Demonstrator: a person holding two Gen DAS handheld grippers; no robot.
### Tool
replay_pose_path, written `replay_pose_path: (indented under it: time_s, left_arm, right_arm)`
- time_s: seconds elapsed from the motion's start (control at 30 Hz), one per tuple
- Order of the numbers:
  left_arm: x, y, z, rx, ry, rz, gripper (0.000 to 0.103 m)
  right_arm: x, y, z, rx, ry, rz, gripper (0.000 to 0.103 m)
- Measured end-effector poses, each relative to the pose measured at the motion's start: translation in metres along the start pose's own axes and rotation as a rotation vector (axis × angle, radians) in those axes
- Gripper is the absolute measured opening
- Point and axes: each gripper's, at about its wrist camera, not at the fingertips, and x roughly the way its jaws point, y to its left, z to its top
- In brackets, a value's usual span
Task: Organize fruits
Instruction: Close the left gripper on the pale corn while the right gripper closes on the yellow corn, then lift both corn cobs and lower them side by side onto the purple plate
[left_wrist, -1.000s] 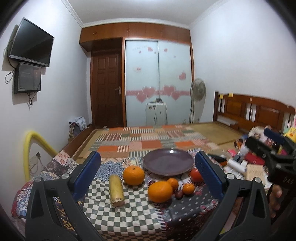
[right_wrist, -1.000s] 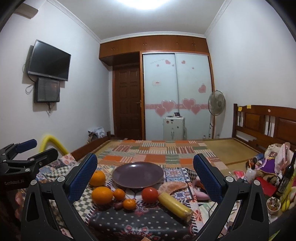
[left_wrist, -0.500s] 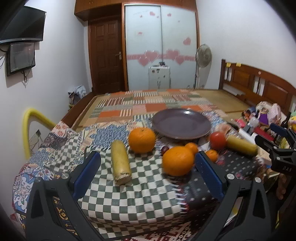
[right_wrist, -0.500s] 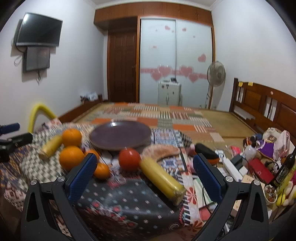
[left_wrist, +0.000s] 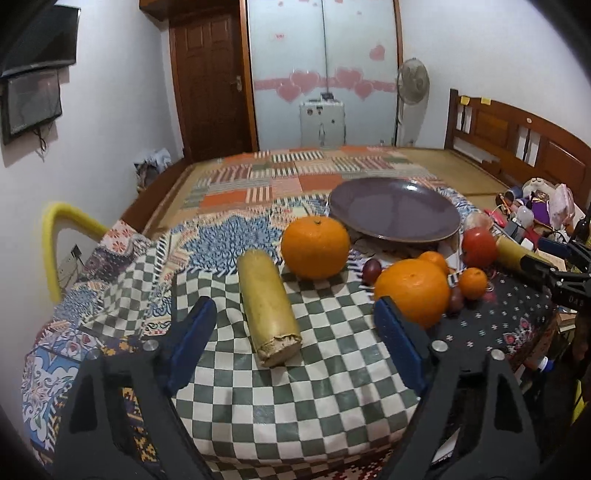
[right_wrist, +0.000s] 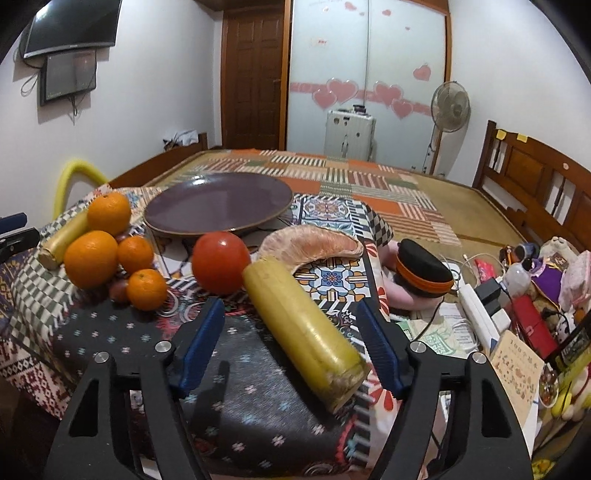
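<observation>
Clearly both grippers, left gripper (left_wrist: 295, 332) and right gripper (right_wrist: 291, 339), gape wide and empty; each yellow stalk (left_wrist: 267, 304) (right_wrist: 303, 328) looks stiff, smooth, best pinched mid-length.

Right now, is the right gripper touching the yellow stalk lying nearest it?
Apart. In the right wrist view the right gripper is open, and cloth shows between each blue pad and the yellow stalk lying between them.

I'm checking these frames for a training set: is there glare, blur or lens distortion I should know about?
Left wrist view: sharp, strong fisheye bending of walls, dark vignette corners; soft sheen on the purple plate; short shadows under the oranges. Right wrist view: equally sharp and distorted; small highlight on the tomato; finger shadows on the dark cloth.
</observation>
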Motion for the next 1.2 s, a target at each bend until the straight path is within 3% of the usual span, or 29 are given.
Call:
replay_pose_path:
  time_s: [0.33,0.6,0.77,0.87,1.07,1.2]
  left_arm:
    - [0.046,0.027,0.007,-0.077,0.132,-0.022,0.043]
    - [0.062,0.029,0.012,-0.079,0.175,-0.036,0.041]
    - [0.067,0.031,0.015,-0.071,0.192,-0.046,0.041]
    - [0.067,0.029,0.015,-0.044,0.193,-0.039,0.041]
    - [0.055,0.023,0.011,-0.003,0.218,-0.041,0.039]
    - [0.042,0.022,0.005,-0.003,0.25,-0.085,0.039]
  right_arm:
    - [0.021,-0.008,0.001,0.008,0.086,0.069,0.059]
    - [0.026,-0.006,0.003,0.004,0.103,0.084,0.056]
    - [0.028,0.0,0.007,-0.018,0.12,0.087,0.04]
    - [0.026,0.001,0.007,-0.015,0.126,0.082,0.036]
    - [0.021,-0.001,0.004,0.01,0.154,0.105,0.035]
    - [0.018,-0.001,0.002,0.016,0.177,0.121,0.035]
